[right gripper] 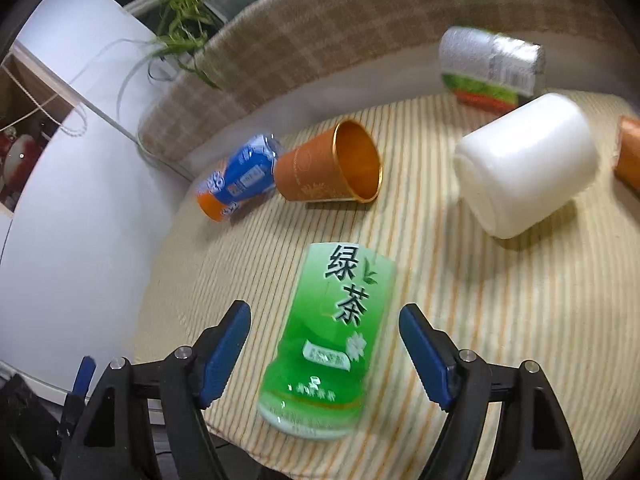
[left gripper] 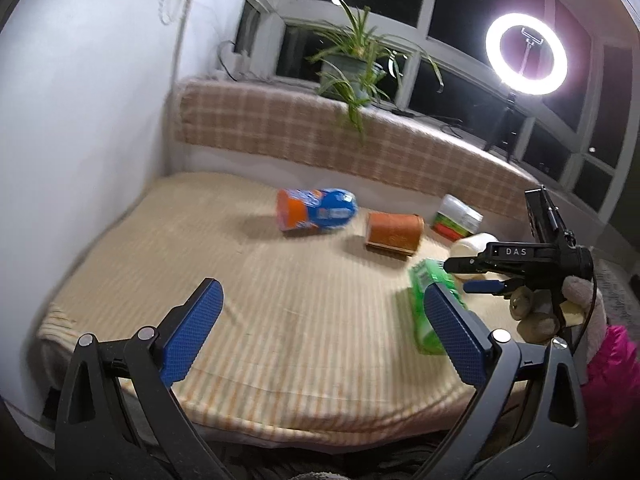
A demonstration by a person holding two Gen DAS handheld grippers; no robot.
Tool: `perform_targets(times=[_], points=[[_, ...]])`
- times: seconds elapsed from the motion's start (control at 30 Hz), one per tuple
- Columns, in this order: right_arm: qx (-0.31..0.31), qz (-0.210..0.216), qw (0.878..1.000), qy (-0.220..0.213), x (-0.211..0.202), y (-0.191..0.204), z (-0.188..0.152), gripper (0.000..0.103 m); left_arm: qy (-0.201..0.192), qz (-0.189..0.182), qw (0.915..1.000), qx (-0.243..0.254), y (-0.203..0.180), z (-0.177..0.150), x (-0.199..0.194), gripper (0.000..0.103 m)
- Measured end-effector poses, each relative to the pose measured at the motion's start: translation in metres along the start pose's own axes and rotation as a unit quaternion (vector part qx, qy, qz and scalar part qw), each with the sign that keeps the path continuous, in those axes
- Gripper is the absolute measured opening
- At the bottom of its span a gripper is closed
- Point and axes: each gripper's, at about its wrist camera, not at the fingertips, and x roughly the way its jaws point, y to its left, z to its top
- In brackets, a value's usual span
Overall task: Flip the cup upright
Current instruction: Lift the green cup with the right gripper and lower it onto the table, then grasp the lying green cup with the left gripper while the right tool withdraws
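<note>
Several cups lie on their sides on a striped cloth [right gripper: 460,280]. A green tea cup [right gripper: 328,340] lies between the open fingers of my right gripper [right gripper: 324,344], untouched; it also shows in the left wrist view [left gripper: 430,304]. An orange cup [right gripper: 332,168] with a gold inside lies beyond it, mouth facing right; it also shows in the left wrist view [left gripper: 394,232]. A white cup [right gripper: 528,164] lies at the right. A blue-and-orange cup [right gripper: 240,176] lies at the far left. My left gripper [left gripper: 320,328] is open and empty over the cloth's near edge.
A clear-lidded container [right gripper: 492,68] with a green and red label lies at the back. Another orange object [right gripper: 630,152] shows at the right edge. A checked cushion [left gripper: 320,128] borders the back, a white wall [left gripper: 80,120] the left. A plant [left gripper: 356,60] and ring light [left gripper: 526,52] stand behind.
</note>
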Motion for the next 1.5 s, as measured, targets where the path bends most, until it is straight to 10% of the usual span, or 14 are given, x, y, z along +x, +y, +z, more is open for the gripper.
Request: perform_targets(times=[0.57, 1.23, 1.5], points=[[-0.024, -0.128, 0.982, -0.137, -0.112, -0.032, -0.096, 0.084, 0.186, -0.186, 0.9632, -0.053, -0.042, 0.027, 0.103, 0.095], [0.016, -0.147, 0.977, -0.154, -0.133, -0.057, -0.123, 0.084, 0.315, -0.214, 0.9203, -0.089, -0.074, 0.016, 0.214, 0.083], [0.028, -0.152, 0.975, -0.158, -0.139, -0.067, -0.126, 0.084, 0.333, -0.201, 0.9167, -0.092, -0.084, 0.009, 0.242, 0.083]])
